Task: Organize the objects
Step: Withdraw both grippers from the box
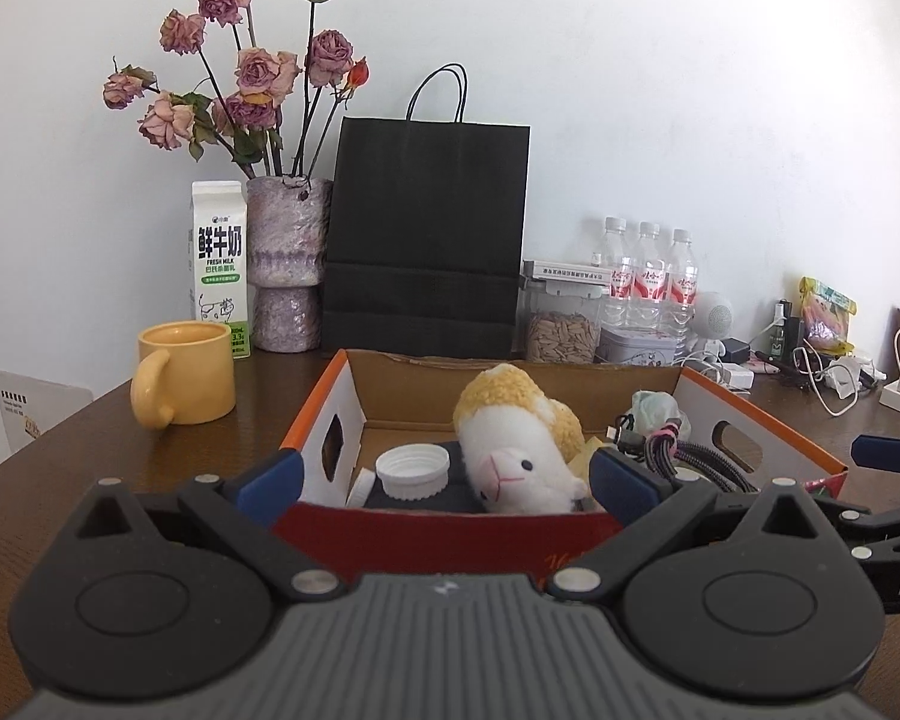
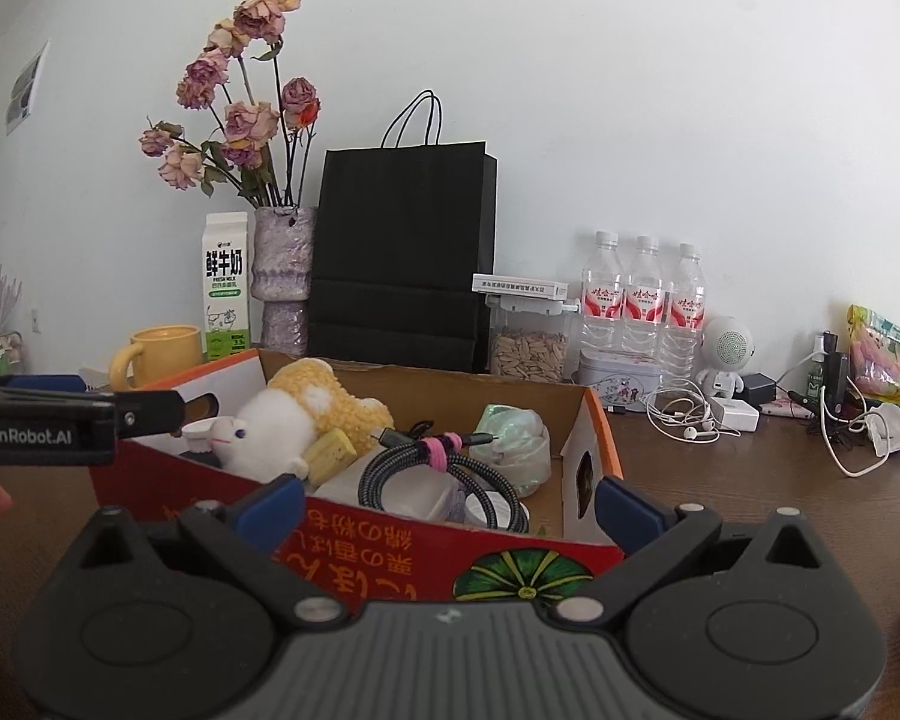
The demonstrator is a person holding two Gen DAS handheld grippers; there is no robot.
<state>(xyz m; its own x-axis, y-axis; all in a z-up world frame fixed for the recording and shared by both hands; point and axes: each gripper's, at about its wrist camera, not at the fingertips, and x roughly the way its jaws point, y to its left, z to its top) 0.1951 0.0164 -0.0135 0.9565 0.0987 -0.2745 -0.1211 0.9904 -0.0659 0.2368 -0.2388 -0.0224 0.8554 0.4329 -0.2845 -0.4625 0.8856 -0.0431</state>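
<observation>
Both grippers hover at the near wall of the cardboard box, jaws spread and holding nothing: left gripper, right gripper. The box sits on the brown table and already holds a plush sheep, a coiled cable, a crumpled bag and a white cap. Judgement: the packing step appears finished or paused. The next move calls for either gripping the box walls or fetching a loose item such as the yellow mug.
</observation>
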